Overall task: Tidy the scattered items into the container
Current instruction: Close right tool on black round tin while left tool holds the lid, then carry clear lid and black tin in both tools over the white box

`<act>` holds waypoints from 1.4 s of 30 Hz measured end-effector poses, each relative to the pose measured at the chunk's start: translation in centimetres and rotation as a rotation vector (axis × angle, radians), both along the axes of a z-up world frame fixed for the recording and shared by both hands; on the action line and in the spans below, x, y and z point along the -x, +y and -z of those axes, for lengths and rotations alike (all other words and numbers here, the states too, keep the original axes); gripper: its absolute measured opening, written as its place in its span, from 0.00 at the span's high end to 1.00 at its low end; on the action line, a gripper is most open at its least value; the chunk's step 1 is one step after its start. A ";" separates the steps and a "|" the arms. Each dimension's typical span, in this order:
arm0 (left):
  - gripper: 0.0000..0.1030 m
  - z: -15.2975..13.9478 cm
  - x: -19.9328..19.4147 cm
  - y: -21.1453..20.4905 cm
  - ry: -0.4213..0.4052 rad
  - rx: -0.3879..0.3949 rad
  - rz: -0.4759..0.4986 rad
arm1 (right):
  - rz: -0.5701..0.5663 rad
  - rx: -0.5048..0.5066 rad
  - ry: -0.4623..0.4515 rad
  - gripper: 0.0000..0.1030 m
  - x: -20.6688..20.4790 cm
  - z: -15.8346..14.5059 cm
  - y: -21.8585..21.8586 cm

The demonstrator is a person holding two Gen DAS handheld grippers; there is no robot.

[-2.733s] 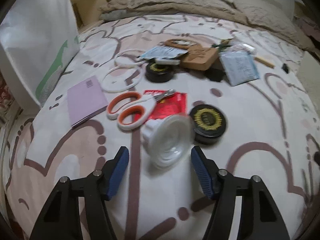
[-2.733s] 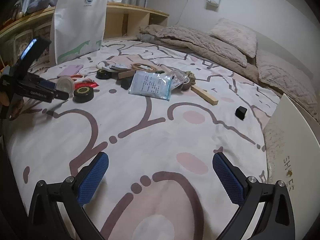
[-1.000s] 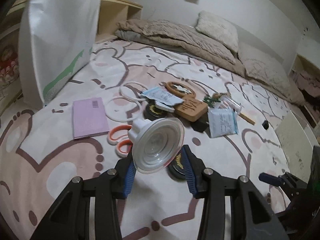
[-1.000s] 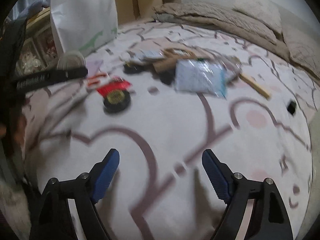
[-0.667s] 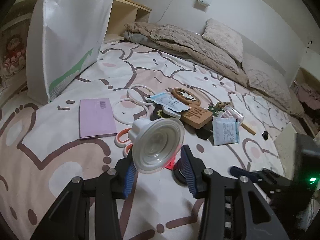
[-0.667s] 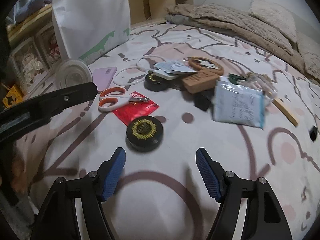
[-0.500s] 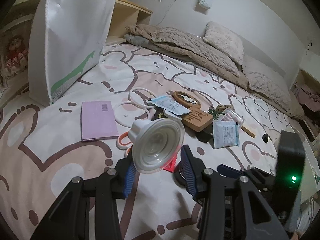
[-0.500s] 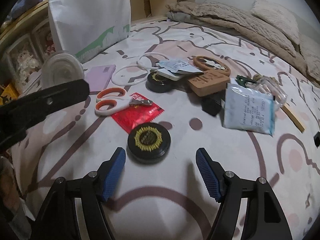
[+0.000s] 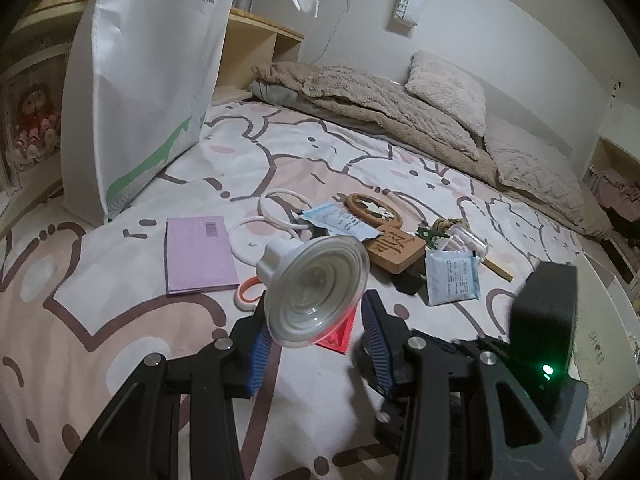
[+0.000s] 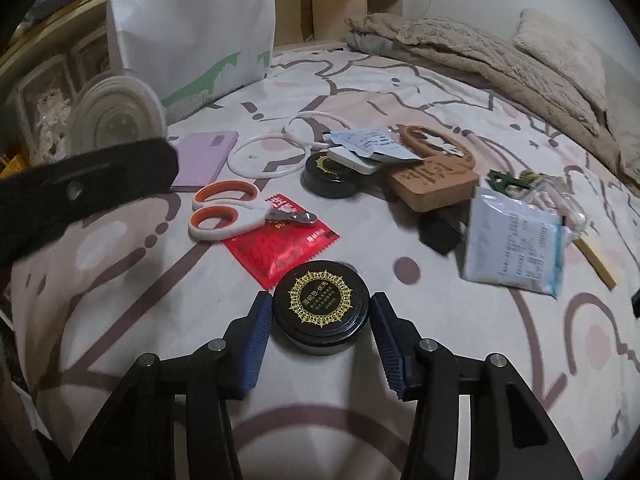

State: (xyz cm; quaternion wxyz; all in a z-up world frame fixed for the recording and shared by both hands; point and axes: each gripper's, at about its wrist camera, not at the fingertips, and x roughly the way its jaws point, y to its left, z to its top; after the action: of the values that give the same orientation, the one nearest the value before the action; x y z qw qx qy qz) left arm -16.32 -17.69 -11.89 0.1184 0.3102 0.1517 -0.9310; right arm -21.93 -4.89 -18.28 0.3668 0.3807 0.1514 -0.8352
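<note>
My left gripper (image 9: 316,334) is shut on a clear plastic suction cup (image 9: 314,290) and holds it above the bed. The cup also shows at the left of the right wrist view (image 10: 116,114). My right gripper (image 10: 320,326) is open, its blue fingers on either side of a black round tin with a gold pattern (image 10: 321,306), a small gap at each side. The white tote bag (image 9: 144,80) stands upright at the bed's far left, and also shows in the right wrist view (image 10: 192,20).
Scattered on the bedsheet are orange-handled scissors (image 10: 228,212), a red packet (image 10: 280,246), a purple booklet (image 9: 200,254), white rings (image 10: 268,156), a second black tin (image 10: 330,174), a wooden block (image 10: 434,184), a blue-white sachet (image 10: 516,242) and a wooden stick (image 10: 596,262). Blankets and pillows (image 9: 400,100) lie beyond.
My left gripper closed on the suction cup and lifted it off the sheet. My right gripper moved left across the bed and came down around the black tin, its jaws narrowing.
</note>
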 end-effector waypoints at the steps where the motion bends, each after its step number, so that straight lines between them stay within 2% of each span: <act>1: 0.58 -0.1 0.0 0.0 0.003 -0.002 0.003 | 0.002 -0.004 0.016 0.51 -0.4 -0.2 0.3; 4: 0.58 -0.1 -0.1 0.2 0.003 -0.003 0.014 | 0.006 -0.007 0.035 0.51 -1.5 -0.4 1.9; 9: 0.58 -0.1 -0.3 1.0 0.011 -0.030 0.029 | 0.036 0.009 -0.003 0.51 -2.3 -0.2 4.9; 19: 0.58 -0.2 0.3 5.3 0.013 0.033 0.131 | 0.133 0.029 -0.003 0.51 -2.7 -1.0 9.7; 24: 0.58 0.0 0.6 6.1 0.013 0.028 0.149 | 0.173 0.065 0.018 0.51 -2.0 -2.2 12.2; 27: 0.58 -0.1 0.8 6.8 0.027 0.059 0.161 | 0.187 0.085 0.037 0.51 -1.5 -3.0 13.4; 35: 0.58 -1.2 0.3 7.8 0.073 0.042 0.194 | 0.195 0.140 0.082 0.51 -0.8 -5.2 16.4; 42: 0.58 -2.9 -0.9 8.7 0.164 0.017 0.200 | 0.192 0.182 0.130 0.51 -0.1 -7.8 18.6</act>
State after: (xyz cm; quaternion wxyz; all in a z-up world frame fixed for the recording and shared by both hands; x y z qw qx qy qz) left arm -15.41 -8.95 -8.97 0.0146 0.2455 0.1213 -0.9617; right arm -21.83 13.73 -10.45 0.3075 0.3036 0.0616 -0.8997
